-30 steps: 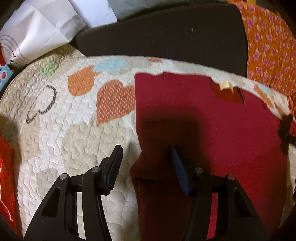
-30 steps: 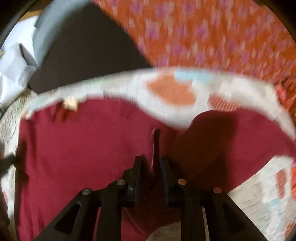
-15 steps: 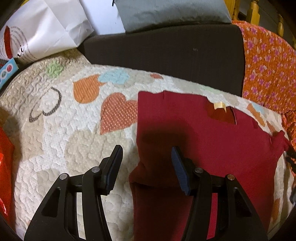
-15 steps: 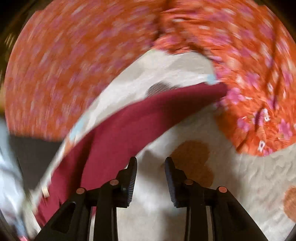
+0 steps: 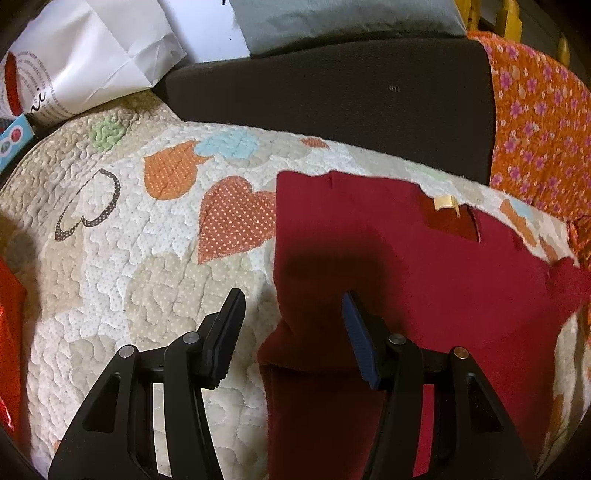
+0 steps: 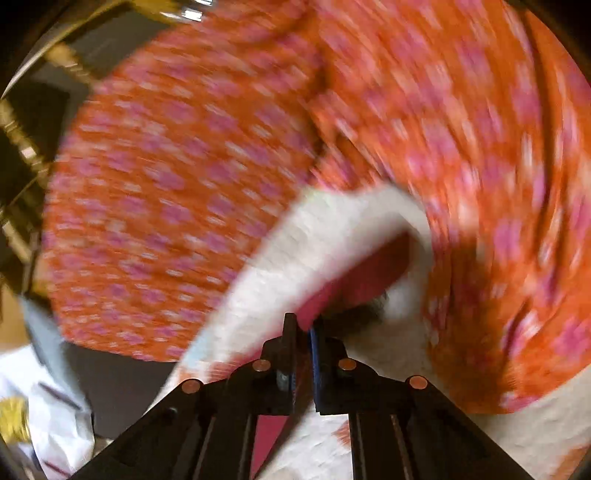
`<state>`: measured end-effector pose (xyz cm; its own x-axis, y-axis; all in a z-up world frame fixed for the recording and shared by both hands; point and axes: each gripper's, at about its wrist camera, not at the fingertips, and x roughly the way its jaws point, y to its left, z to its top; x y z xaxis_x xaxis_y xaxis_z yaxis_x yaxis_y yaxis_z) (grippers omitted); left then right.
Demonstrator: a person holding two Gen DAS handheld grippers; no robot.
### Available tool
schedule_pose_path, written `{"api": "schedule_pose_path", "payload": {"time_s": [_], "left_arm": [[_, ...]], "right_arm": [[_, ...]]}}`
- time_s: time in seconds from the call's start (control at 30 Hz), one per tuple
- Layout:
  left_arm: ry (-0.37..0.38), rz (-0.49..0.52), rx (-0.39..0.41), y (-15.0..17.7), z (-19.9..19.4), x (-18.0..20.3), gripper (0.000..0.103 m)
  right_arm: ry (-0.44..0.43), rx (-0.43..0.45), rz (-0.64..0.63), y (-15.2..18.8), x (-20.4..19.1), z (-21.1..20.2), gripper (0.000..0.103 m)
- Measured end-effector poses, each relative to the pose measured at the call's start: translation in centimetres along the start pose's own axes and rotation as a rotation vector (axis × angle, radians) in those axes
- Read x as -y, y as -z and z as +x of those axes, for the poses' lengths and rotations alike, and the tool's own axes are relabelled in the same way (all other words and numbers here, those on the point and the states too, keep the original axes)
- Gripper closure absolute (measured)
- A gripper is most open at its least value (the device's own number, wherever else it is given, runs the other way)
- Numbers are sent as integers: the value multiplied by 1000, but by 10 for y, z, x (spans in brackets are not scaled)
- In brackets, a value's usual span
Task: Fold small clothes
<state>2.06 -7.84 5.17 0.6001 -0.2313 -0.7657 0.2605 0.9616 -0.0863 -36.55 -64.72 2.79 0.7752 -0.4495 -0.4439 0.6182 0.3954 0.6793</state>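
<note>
A dark red shirt [image 5: 424, 280] lies flat on the quilted heart-pattern bedspread [image 5: 122, 280], its neck label at the far edge and its left sleeve folded in. My left gripper [image 5: 293, 317] is open and empty, hovering over the shirt's left edge. In the blurred right wrist view my right gripper [image 6: 304, 332] is shut on the red shirt [image 6: 365, 273] at its edge, lifting it above the bedspread [image 6: 295, 251].
An orange floral cloth [image 5: 535, 110] lies at the right and fills the right wrist view [image 6: 184, 177]. A dark cushion [image 5: 332, 99], a grey pillow [image 5: 351, 22] and a white paper bag [image 5: 88, 62] lie beyond the quilt. An orange packet [image 5: 9, 332] is at the left.
My right gripper, open half a second ago, has swung toward the orange cloth and closed on the shirt's edge. My left gripper stays open and has drawn back slightly.
</note>
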Motion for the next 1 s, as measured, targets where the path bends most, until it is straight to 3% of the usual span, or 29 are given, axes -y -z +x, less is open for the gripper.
{"api": "schedule_pose_path", "payload": {"time_s": [0.13,0.27,0.43,0.57,0.6,0.7,0.77,0.93,1.0], "left_arm": [[13,-34,15,-4,-9,-7,49],[36,-95,37,-9,-20,-20,49],[80,-188,47,-14,-29,-45,49],[83,-209,48,-16,-28,-54,49],[78,-207,47,-16,-27,-54,49],[96,-216,23,-17,-20,-56,49],[126,-233,8,-18,-18,-57,49],[183,-227,4,-20,-15,-47,47],[183,-203,5,-21,-11,-39,43]], "right_arm": [[-104,-11,-197,-5,-77,-47,97],[-301,-65,-394,25,-184,-65,97],[-517,-262,-654,142,-310,-41,97],[-545,-399,-741,257,-357,16,97],[-543,-465,-742,293,-359,35,95],[-448,-742,-736,354,-347,75,89],[-443,-804,-732,357,-334,76,89],[-432,-656,-702,273,-292,37,74],[-360,-582,-693,240,-271,25,69]]}}
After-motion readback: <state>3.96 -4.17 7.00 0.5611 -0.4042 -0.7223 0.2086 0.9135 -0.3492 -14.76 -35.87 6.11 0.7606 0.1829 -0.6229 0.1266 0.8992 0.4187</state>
